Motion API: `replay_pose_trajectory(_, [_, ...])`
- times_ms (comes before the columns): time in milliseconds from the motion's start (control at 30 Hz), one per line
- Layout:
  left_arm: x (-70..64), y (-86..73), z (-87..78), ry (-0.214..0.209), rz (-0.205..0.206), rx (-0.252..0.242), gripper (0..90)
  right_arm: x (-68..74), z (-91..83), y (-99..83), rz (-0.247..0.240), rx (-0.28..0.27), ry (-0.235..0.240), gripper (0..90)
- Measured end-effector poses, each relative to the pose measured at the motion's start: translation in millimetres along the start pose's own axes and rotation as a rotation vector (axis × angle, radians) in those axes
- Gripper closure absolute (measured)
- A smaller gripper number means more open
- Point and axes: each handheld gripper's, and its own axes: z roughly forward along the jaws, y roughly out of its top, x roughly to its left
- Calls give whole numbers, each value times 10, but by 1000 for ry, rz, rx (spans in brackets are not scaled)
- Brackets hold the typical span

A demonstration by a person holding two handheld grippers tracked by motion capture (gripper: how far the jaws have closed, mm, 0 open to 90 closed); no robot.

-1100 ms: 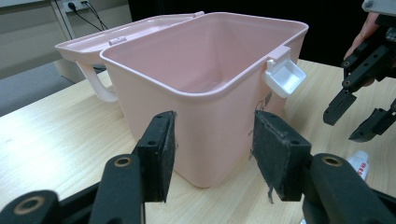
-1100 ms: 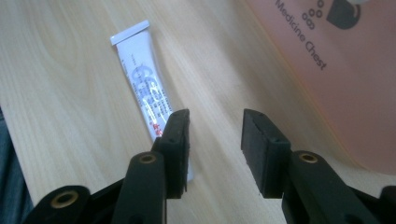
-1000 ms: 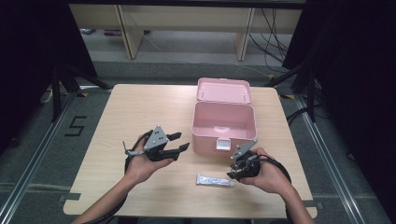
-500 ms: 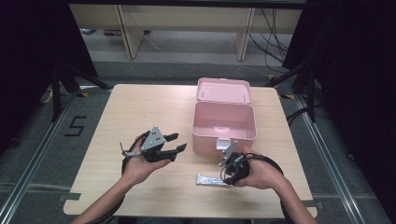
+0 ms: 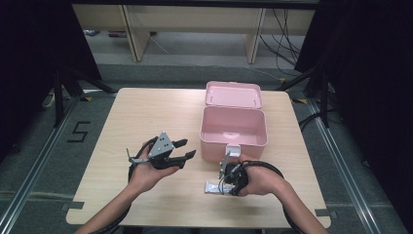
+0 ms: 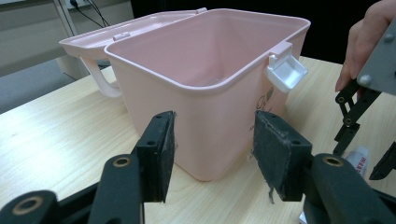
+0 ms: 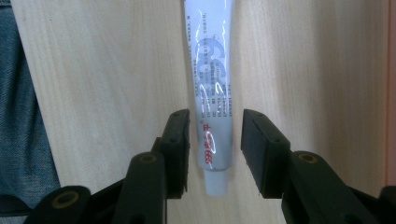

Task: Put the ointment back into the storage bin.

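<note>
Light wood table, grey floor around it, dark curtains both sides, pale shelving at the back with cables hanging. A "5" is marked on the floor left of the table.

Pink box sits mid-table, lid flipped open behind it, white latch on the front wall.

Right gripper is tipped down over the table near the front edge, hand wrapped round it. Jaws open, one on each side of the white tube. Cap end lies between the pads, body runs away from the jaws; no contact visible, tube flat on the wood.

Left gripper is held level above the table, pointing at the box. Jaws wide open, nothing held; box front wall sits straight ahead of them.
</note>
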Motion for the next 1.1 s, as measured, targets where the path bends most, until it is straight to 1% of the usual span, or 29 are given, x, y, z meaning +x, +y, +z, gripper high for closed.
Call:
replay_pose_trajectory(33, [2, 1, -1, 0, -1, 1, 487, -11, 10, 4, -12, -1, 2, 634])
replay_pose_trajectory(67, [5, 2, -2, 0, 0, 1, 487, -20, 26, 19, -35, 1, -2, 634])
replay_pose_trajectory(100, [5, 2, -3, 0, -1, 1, 487, -13, 23, 28, -22, 12, 4, 634])
replay_pose_trajectory(133, [5, 2, -3, 1, -2, 0, 487, 2, 18, 38, -4, 22, -3, 634])
replay_pose_trajectory(167, [5, 1, -3, 1, -2, 0, 487, 3, 21, 45, -3, 22, -7, 634])
replay_pose_trajectory(200, [4, 0, -5, 1, -3, 1, 487, -24, 37, 47, -39, 13, -4, 635])
replay_pose_trajectory(233, [4, -1, -5, 1, -4, 1, 487, -16, 39, 55, -27, 25, 0, 636])
replay_pose_trajectory(300, [4, -3, -4, 2, -5, 2, 487, -11, 46, 68, -30, 37, -3, 638])
replay_pose_trajectory(367, [5, -2, -1, 0, -3, 3, 487, -18, 58, 86, -52, 41, -1, 639])
replay_pose_trajectory(400, [4, -1, -1, 0, -2, 2, 487, 10, 50, 99, -20, 58, 7, 640])
replay_pose_trajectory(433, [3, 1, -1, -1, -1, 2, 487, 2, 62, 100, -37, 51, 3, 641])
replay_pose_trajectory(467, [1, 2, -1, -1, -2, 2, 487, -28, 91, 106, -92, 25, -10, 642])
replay_pose_trajectory(533, [2, 4, 0, -1, -1, 2, 487, -26, 101, 114, -99, 30, -10, 643])
replay_pose_trajectory(567, [4, 5, 0, 0, 0, 2, 487, -21, 100, 120, -95, 48, -10, 645])
replay_pose_trajectory(633, [5, 4, 0, 0, -1, 2, 487, 5, 109, 116, -49, 59, 0, 648])
replay_pose_trajectory(667, [4, 3, 0, 0, 0, 3, 487, -3, 114, 117, -58, 60, 6, 649])
replay_pose_trajectory(700, [5, 3, 1, -1, 3, 3, 487, -28, 130, 121, -100, 35, -3, 650])
replay_pose_trajectory(733, [3, 1, 2, 0, 0, 4, 487, -4, 121, 126, -65, 47, 9, 652])
replay_pose_trajectory(767, [5, -1, 4, -1, 1, 5, 487, -13, 128, 127, -82, 42, 8, 654])
replay_pose_trajectory(800, [5, -1, 5, -1, 0, 5, 487, -16, 130, 129, -82, 52, 2, 657])
replay_pose_trajectory(833, [7, -5, 13, -5, -2, -4, 487, -27, 137, 133, -97, 45, 0, 658])
replay_pose_trajectory(867, [5, -2, 7, -1, 0, 5, 487, -48, 148, 133, -119, 43, -4, 662])
replay_pose_trajectory(900, [5, -1, 7, -1, 0, 4, 487, -38, 153, 132, -108, 48, 0, 665])
replay_pose_trajectory(933, [4, -3, 11, -3, -1, 0, 487, -26, 145, 133, -78, 71, 10, 668])
replay_pose_trajectory(967, [6, -5, 16, -9, -2, -6, 487, -23, 149, 138, -78, 72, 5, 671])
replay_pose_trajectory(1000, [5, -5, 15, -7, -2, -5, 487, -22, 154, 143, -72, 82, 16, 672])
replay_pose_trajectory(1033, [5, -6, 14, -7, -1, -4, 487, -22, 161, 141, -65, 82, 10, 673])
replay_pose_trajectory(1067, [4, -4, 5, -1, 0, 6, 486, -61, 175, 151, -128, 59, -6, 676])
replay_pose_trajectory(1100, [5, -6, 6, -2, 0, 5, 486, -59, 180, 157, -135, 65, -5, 683])
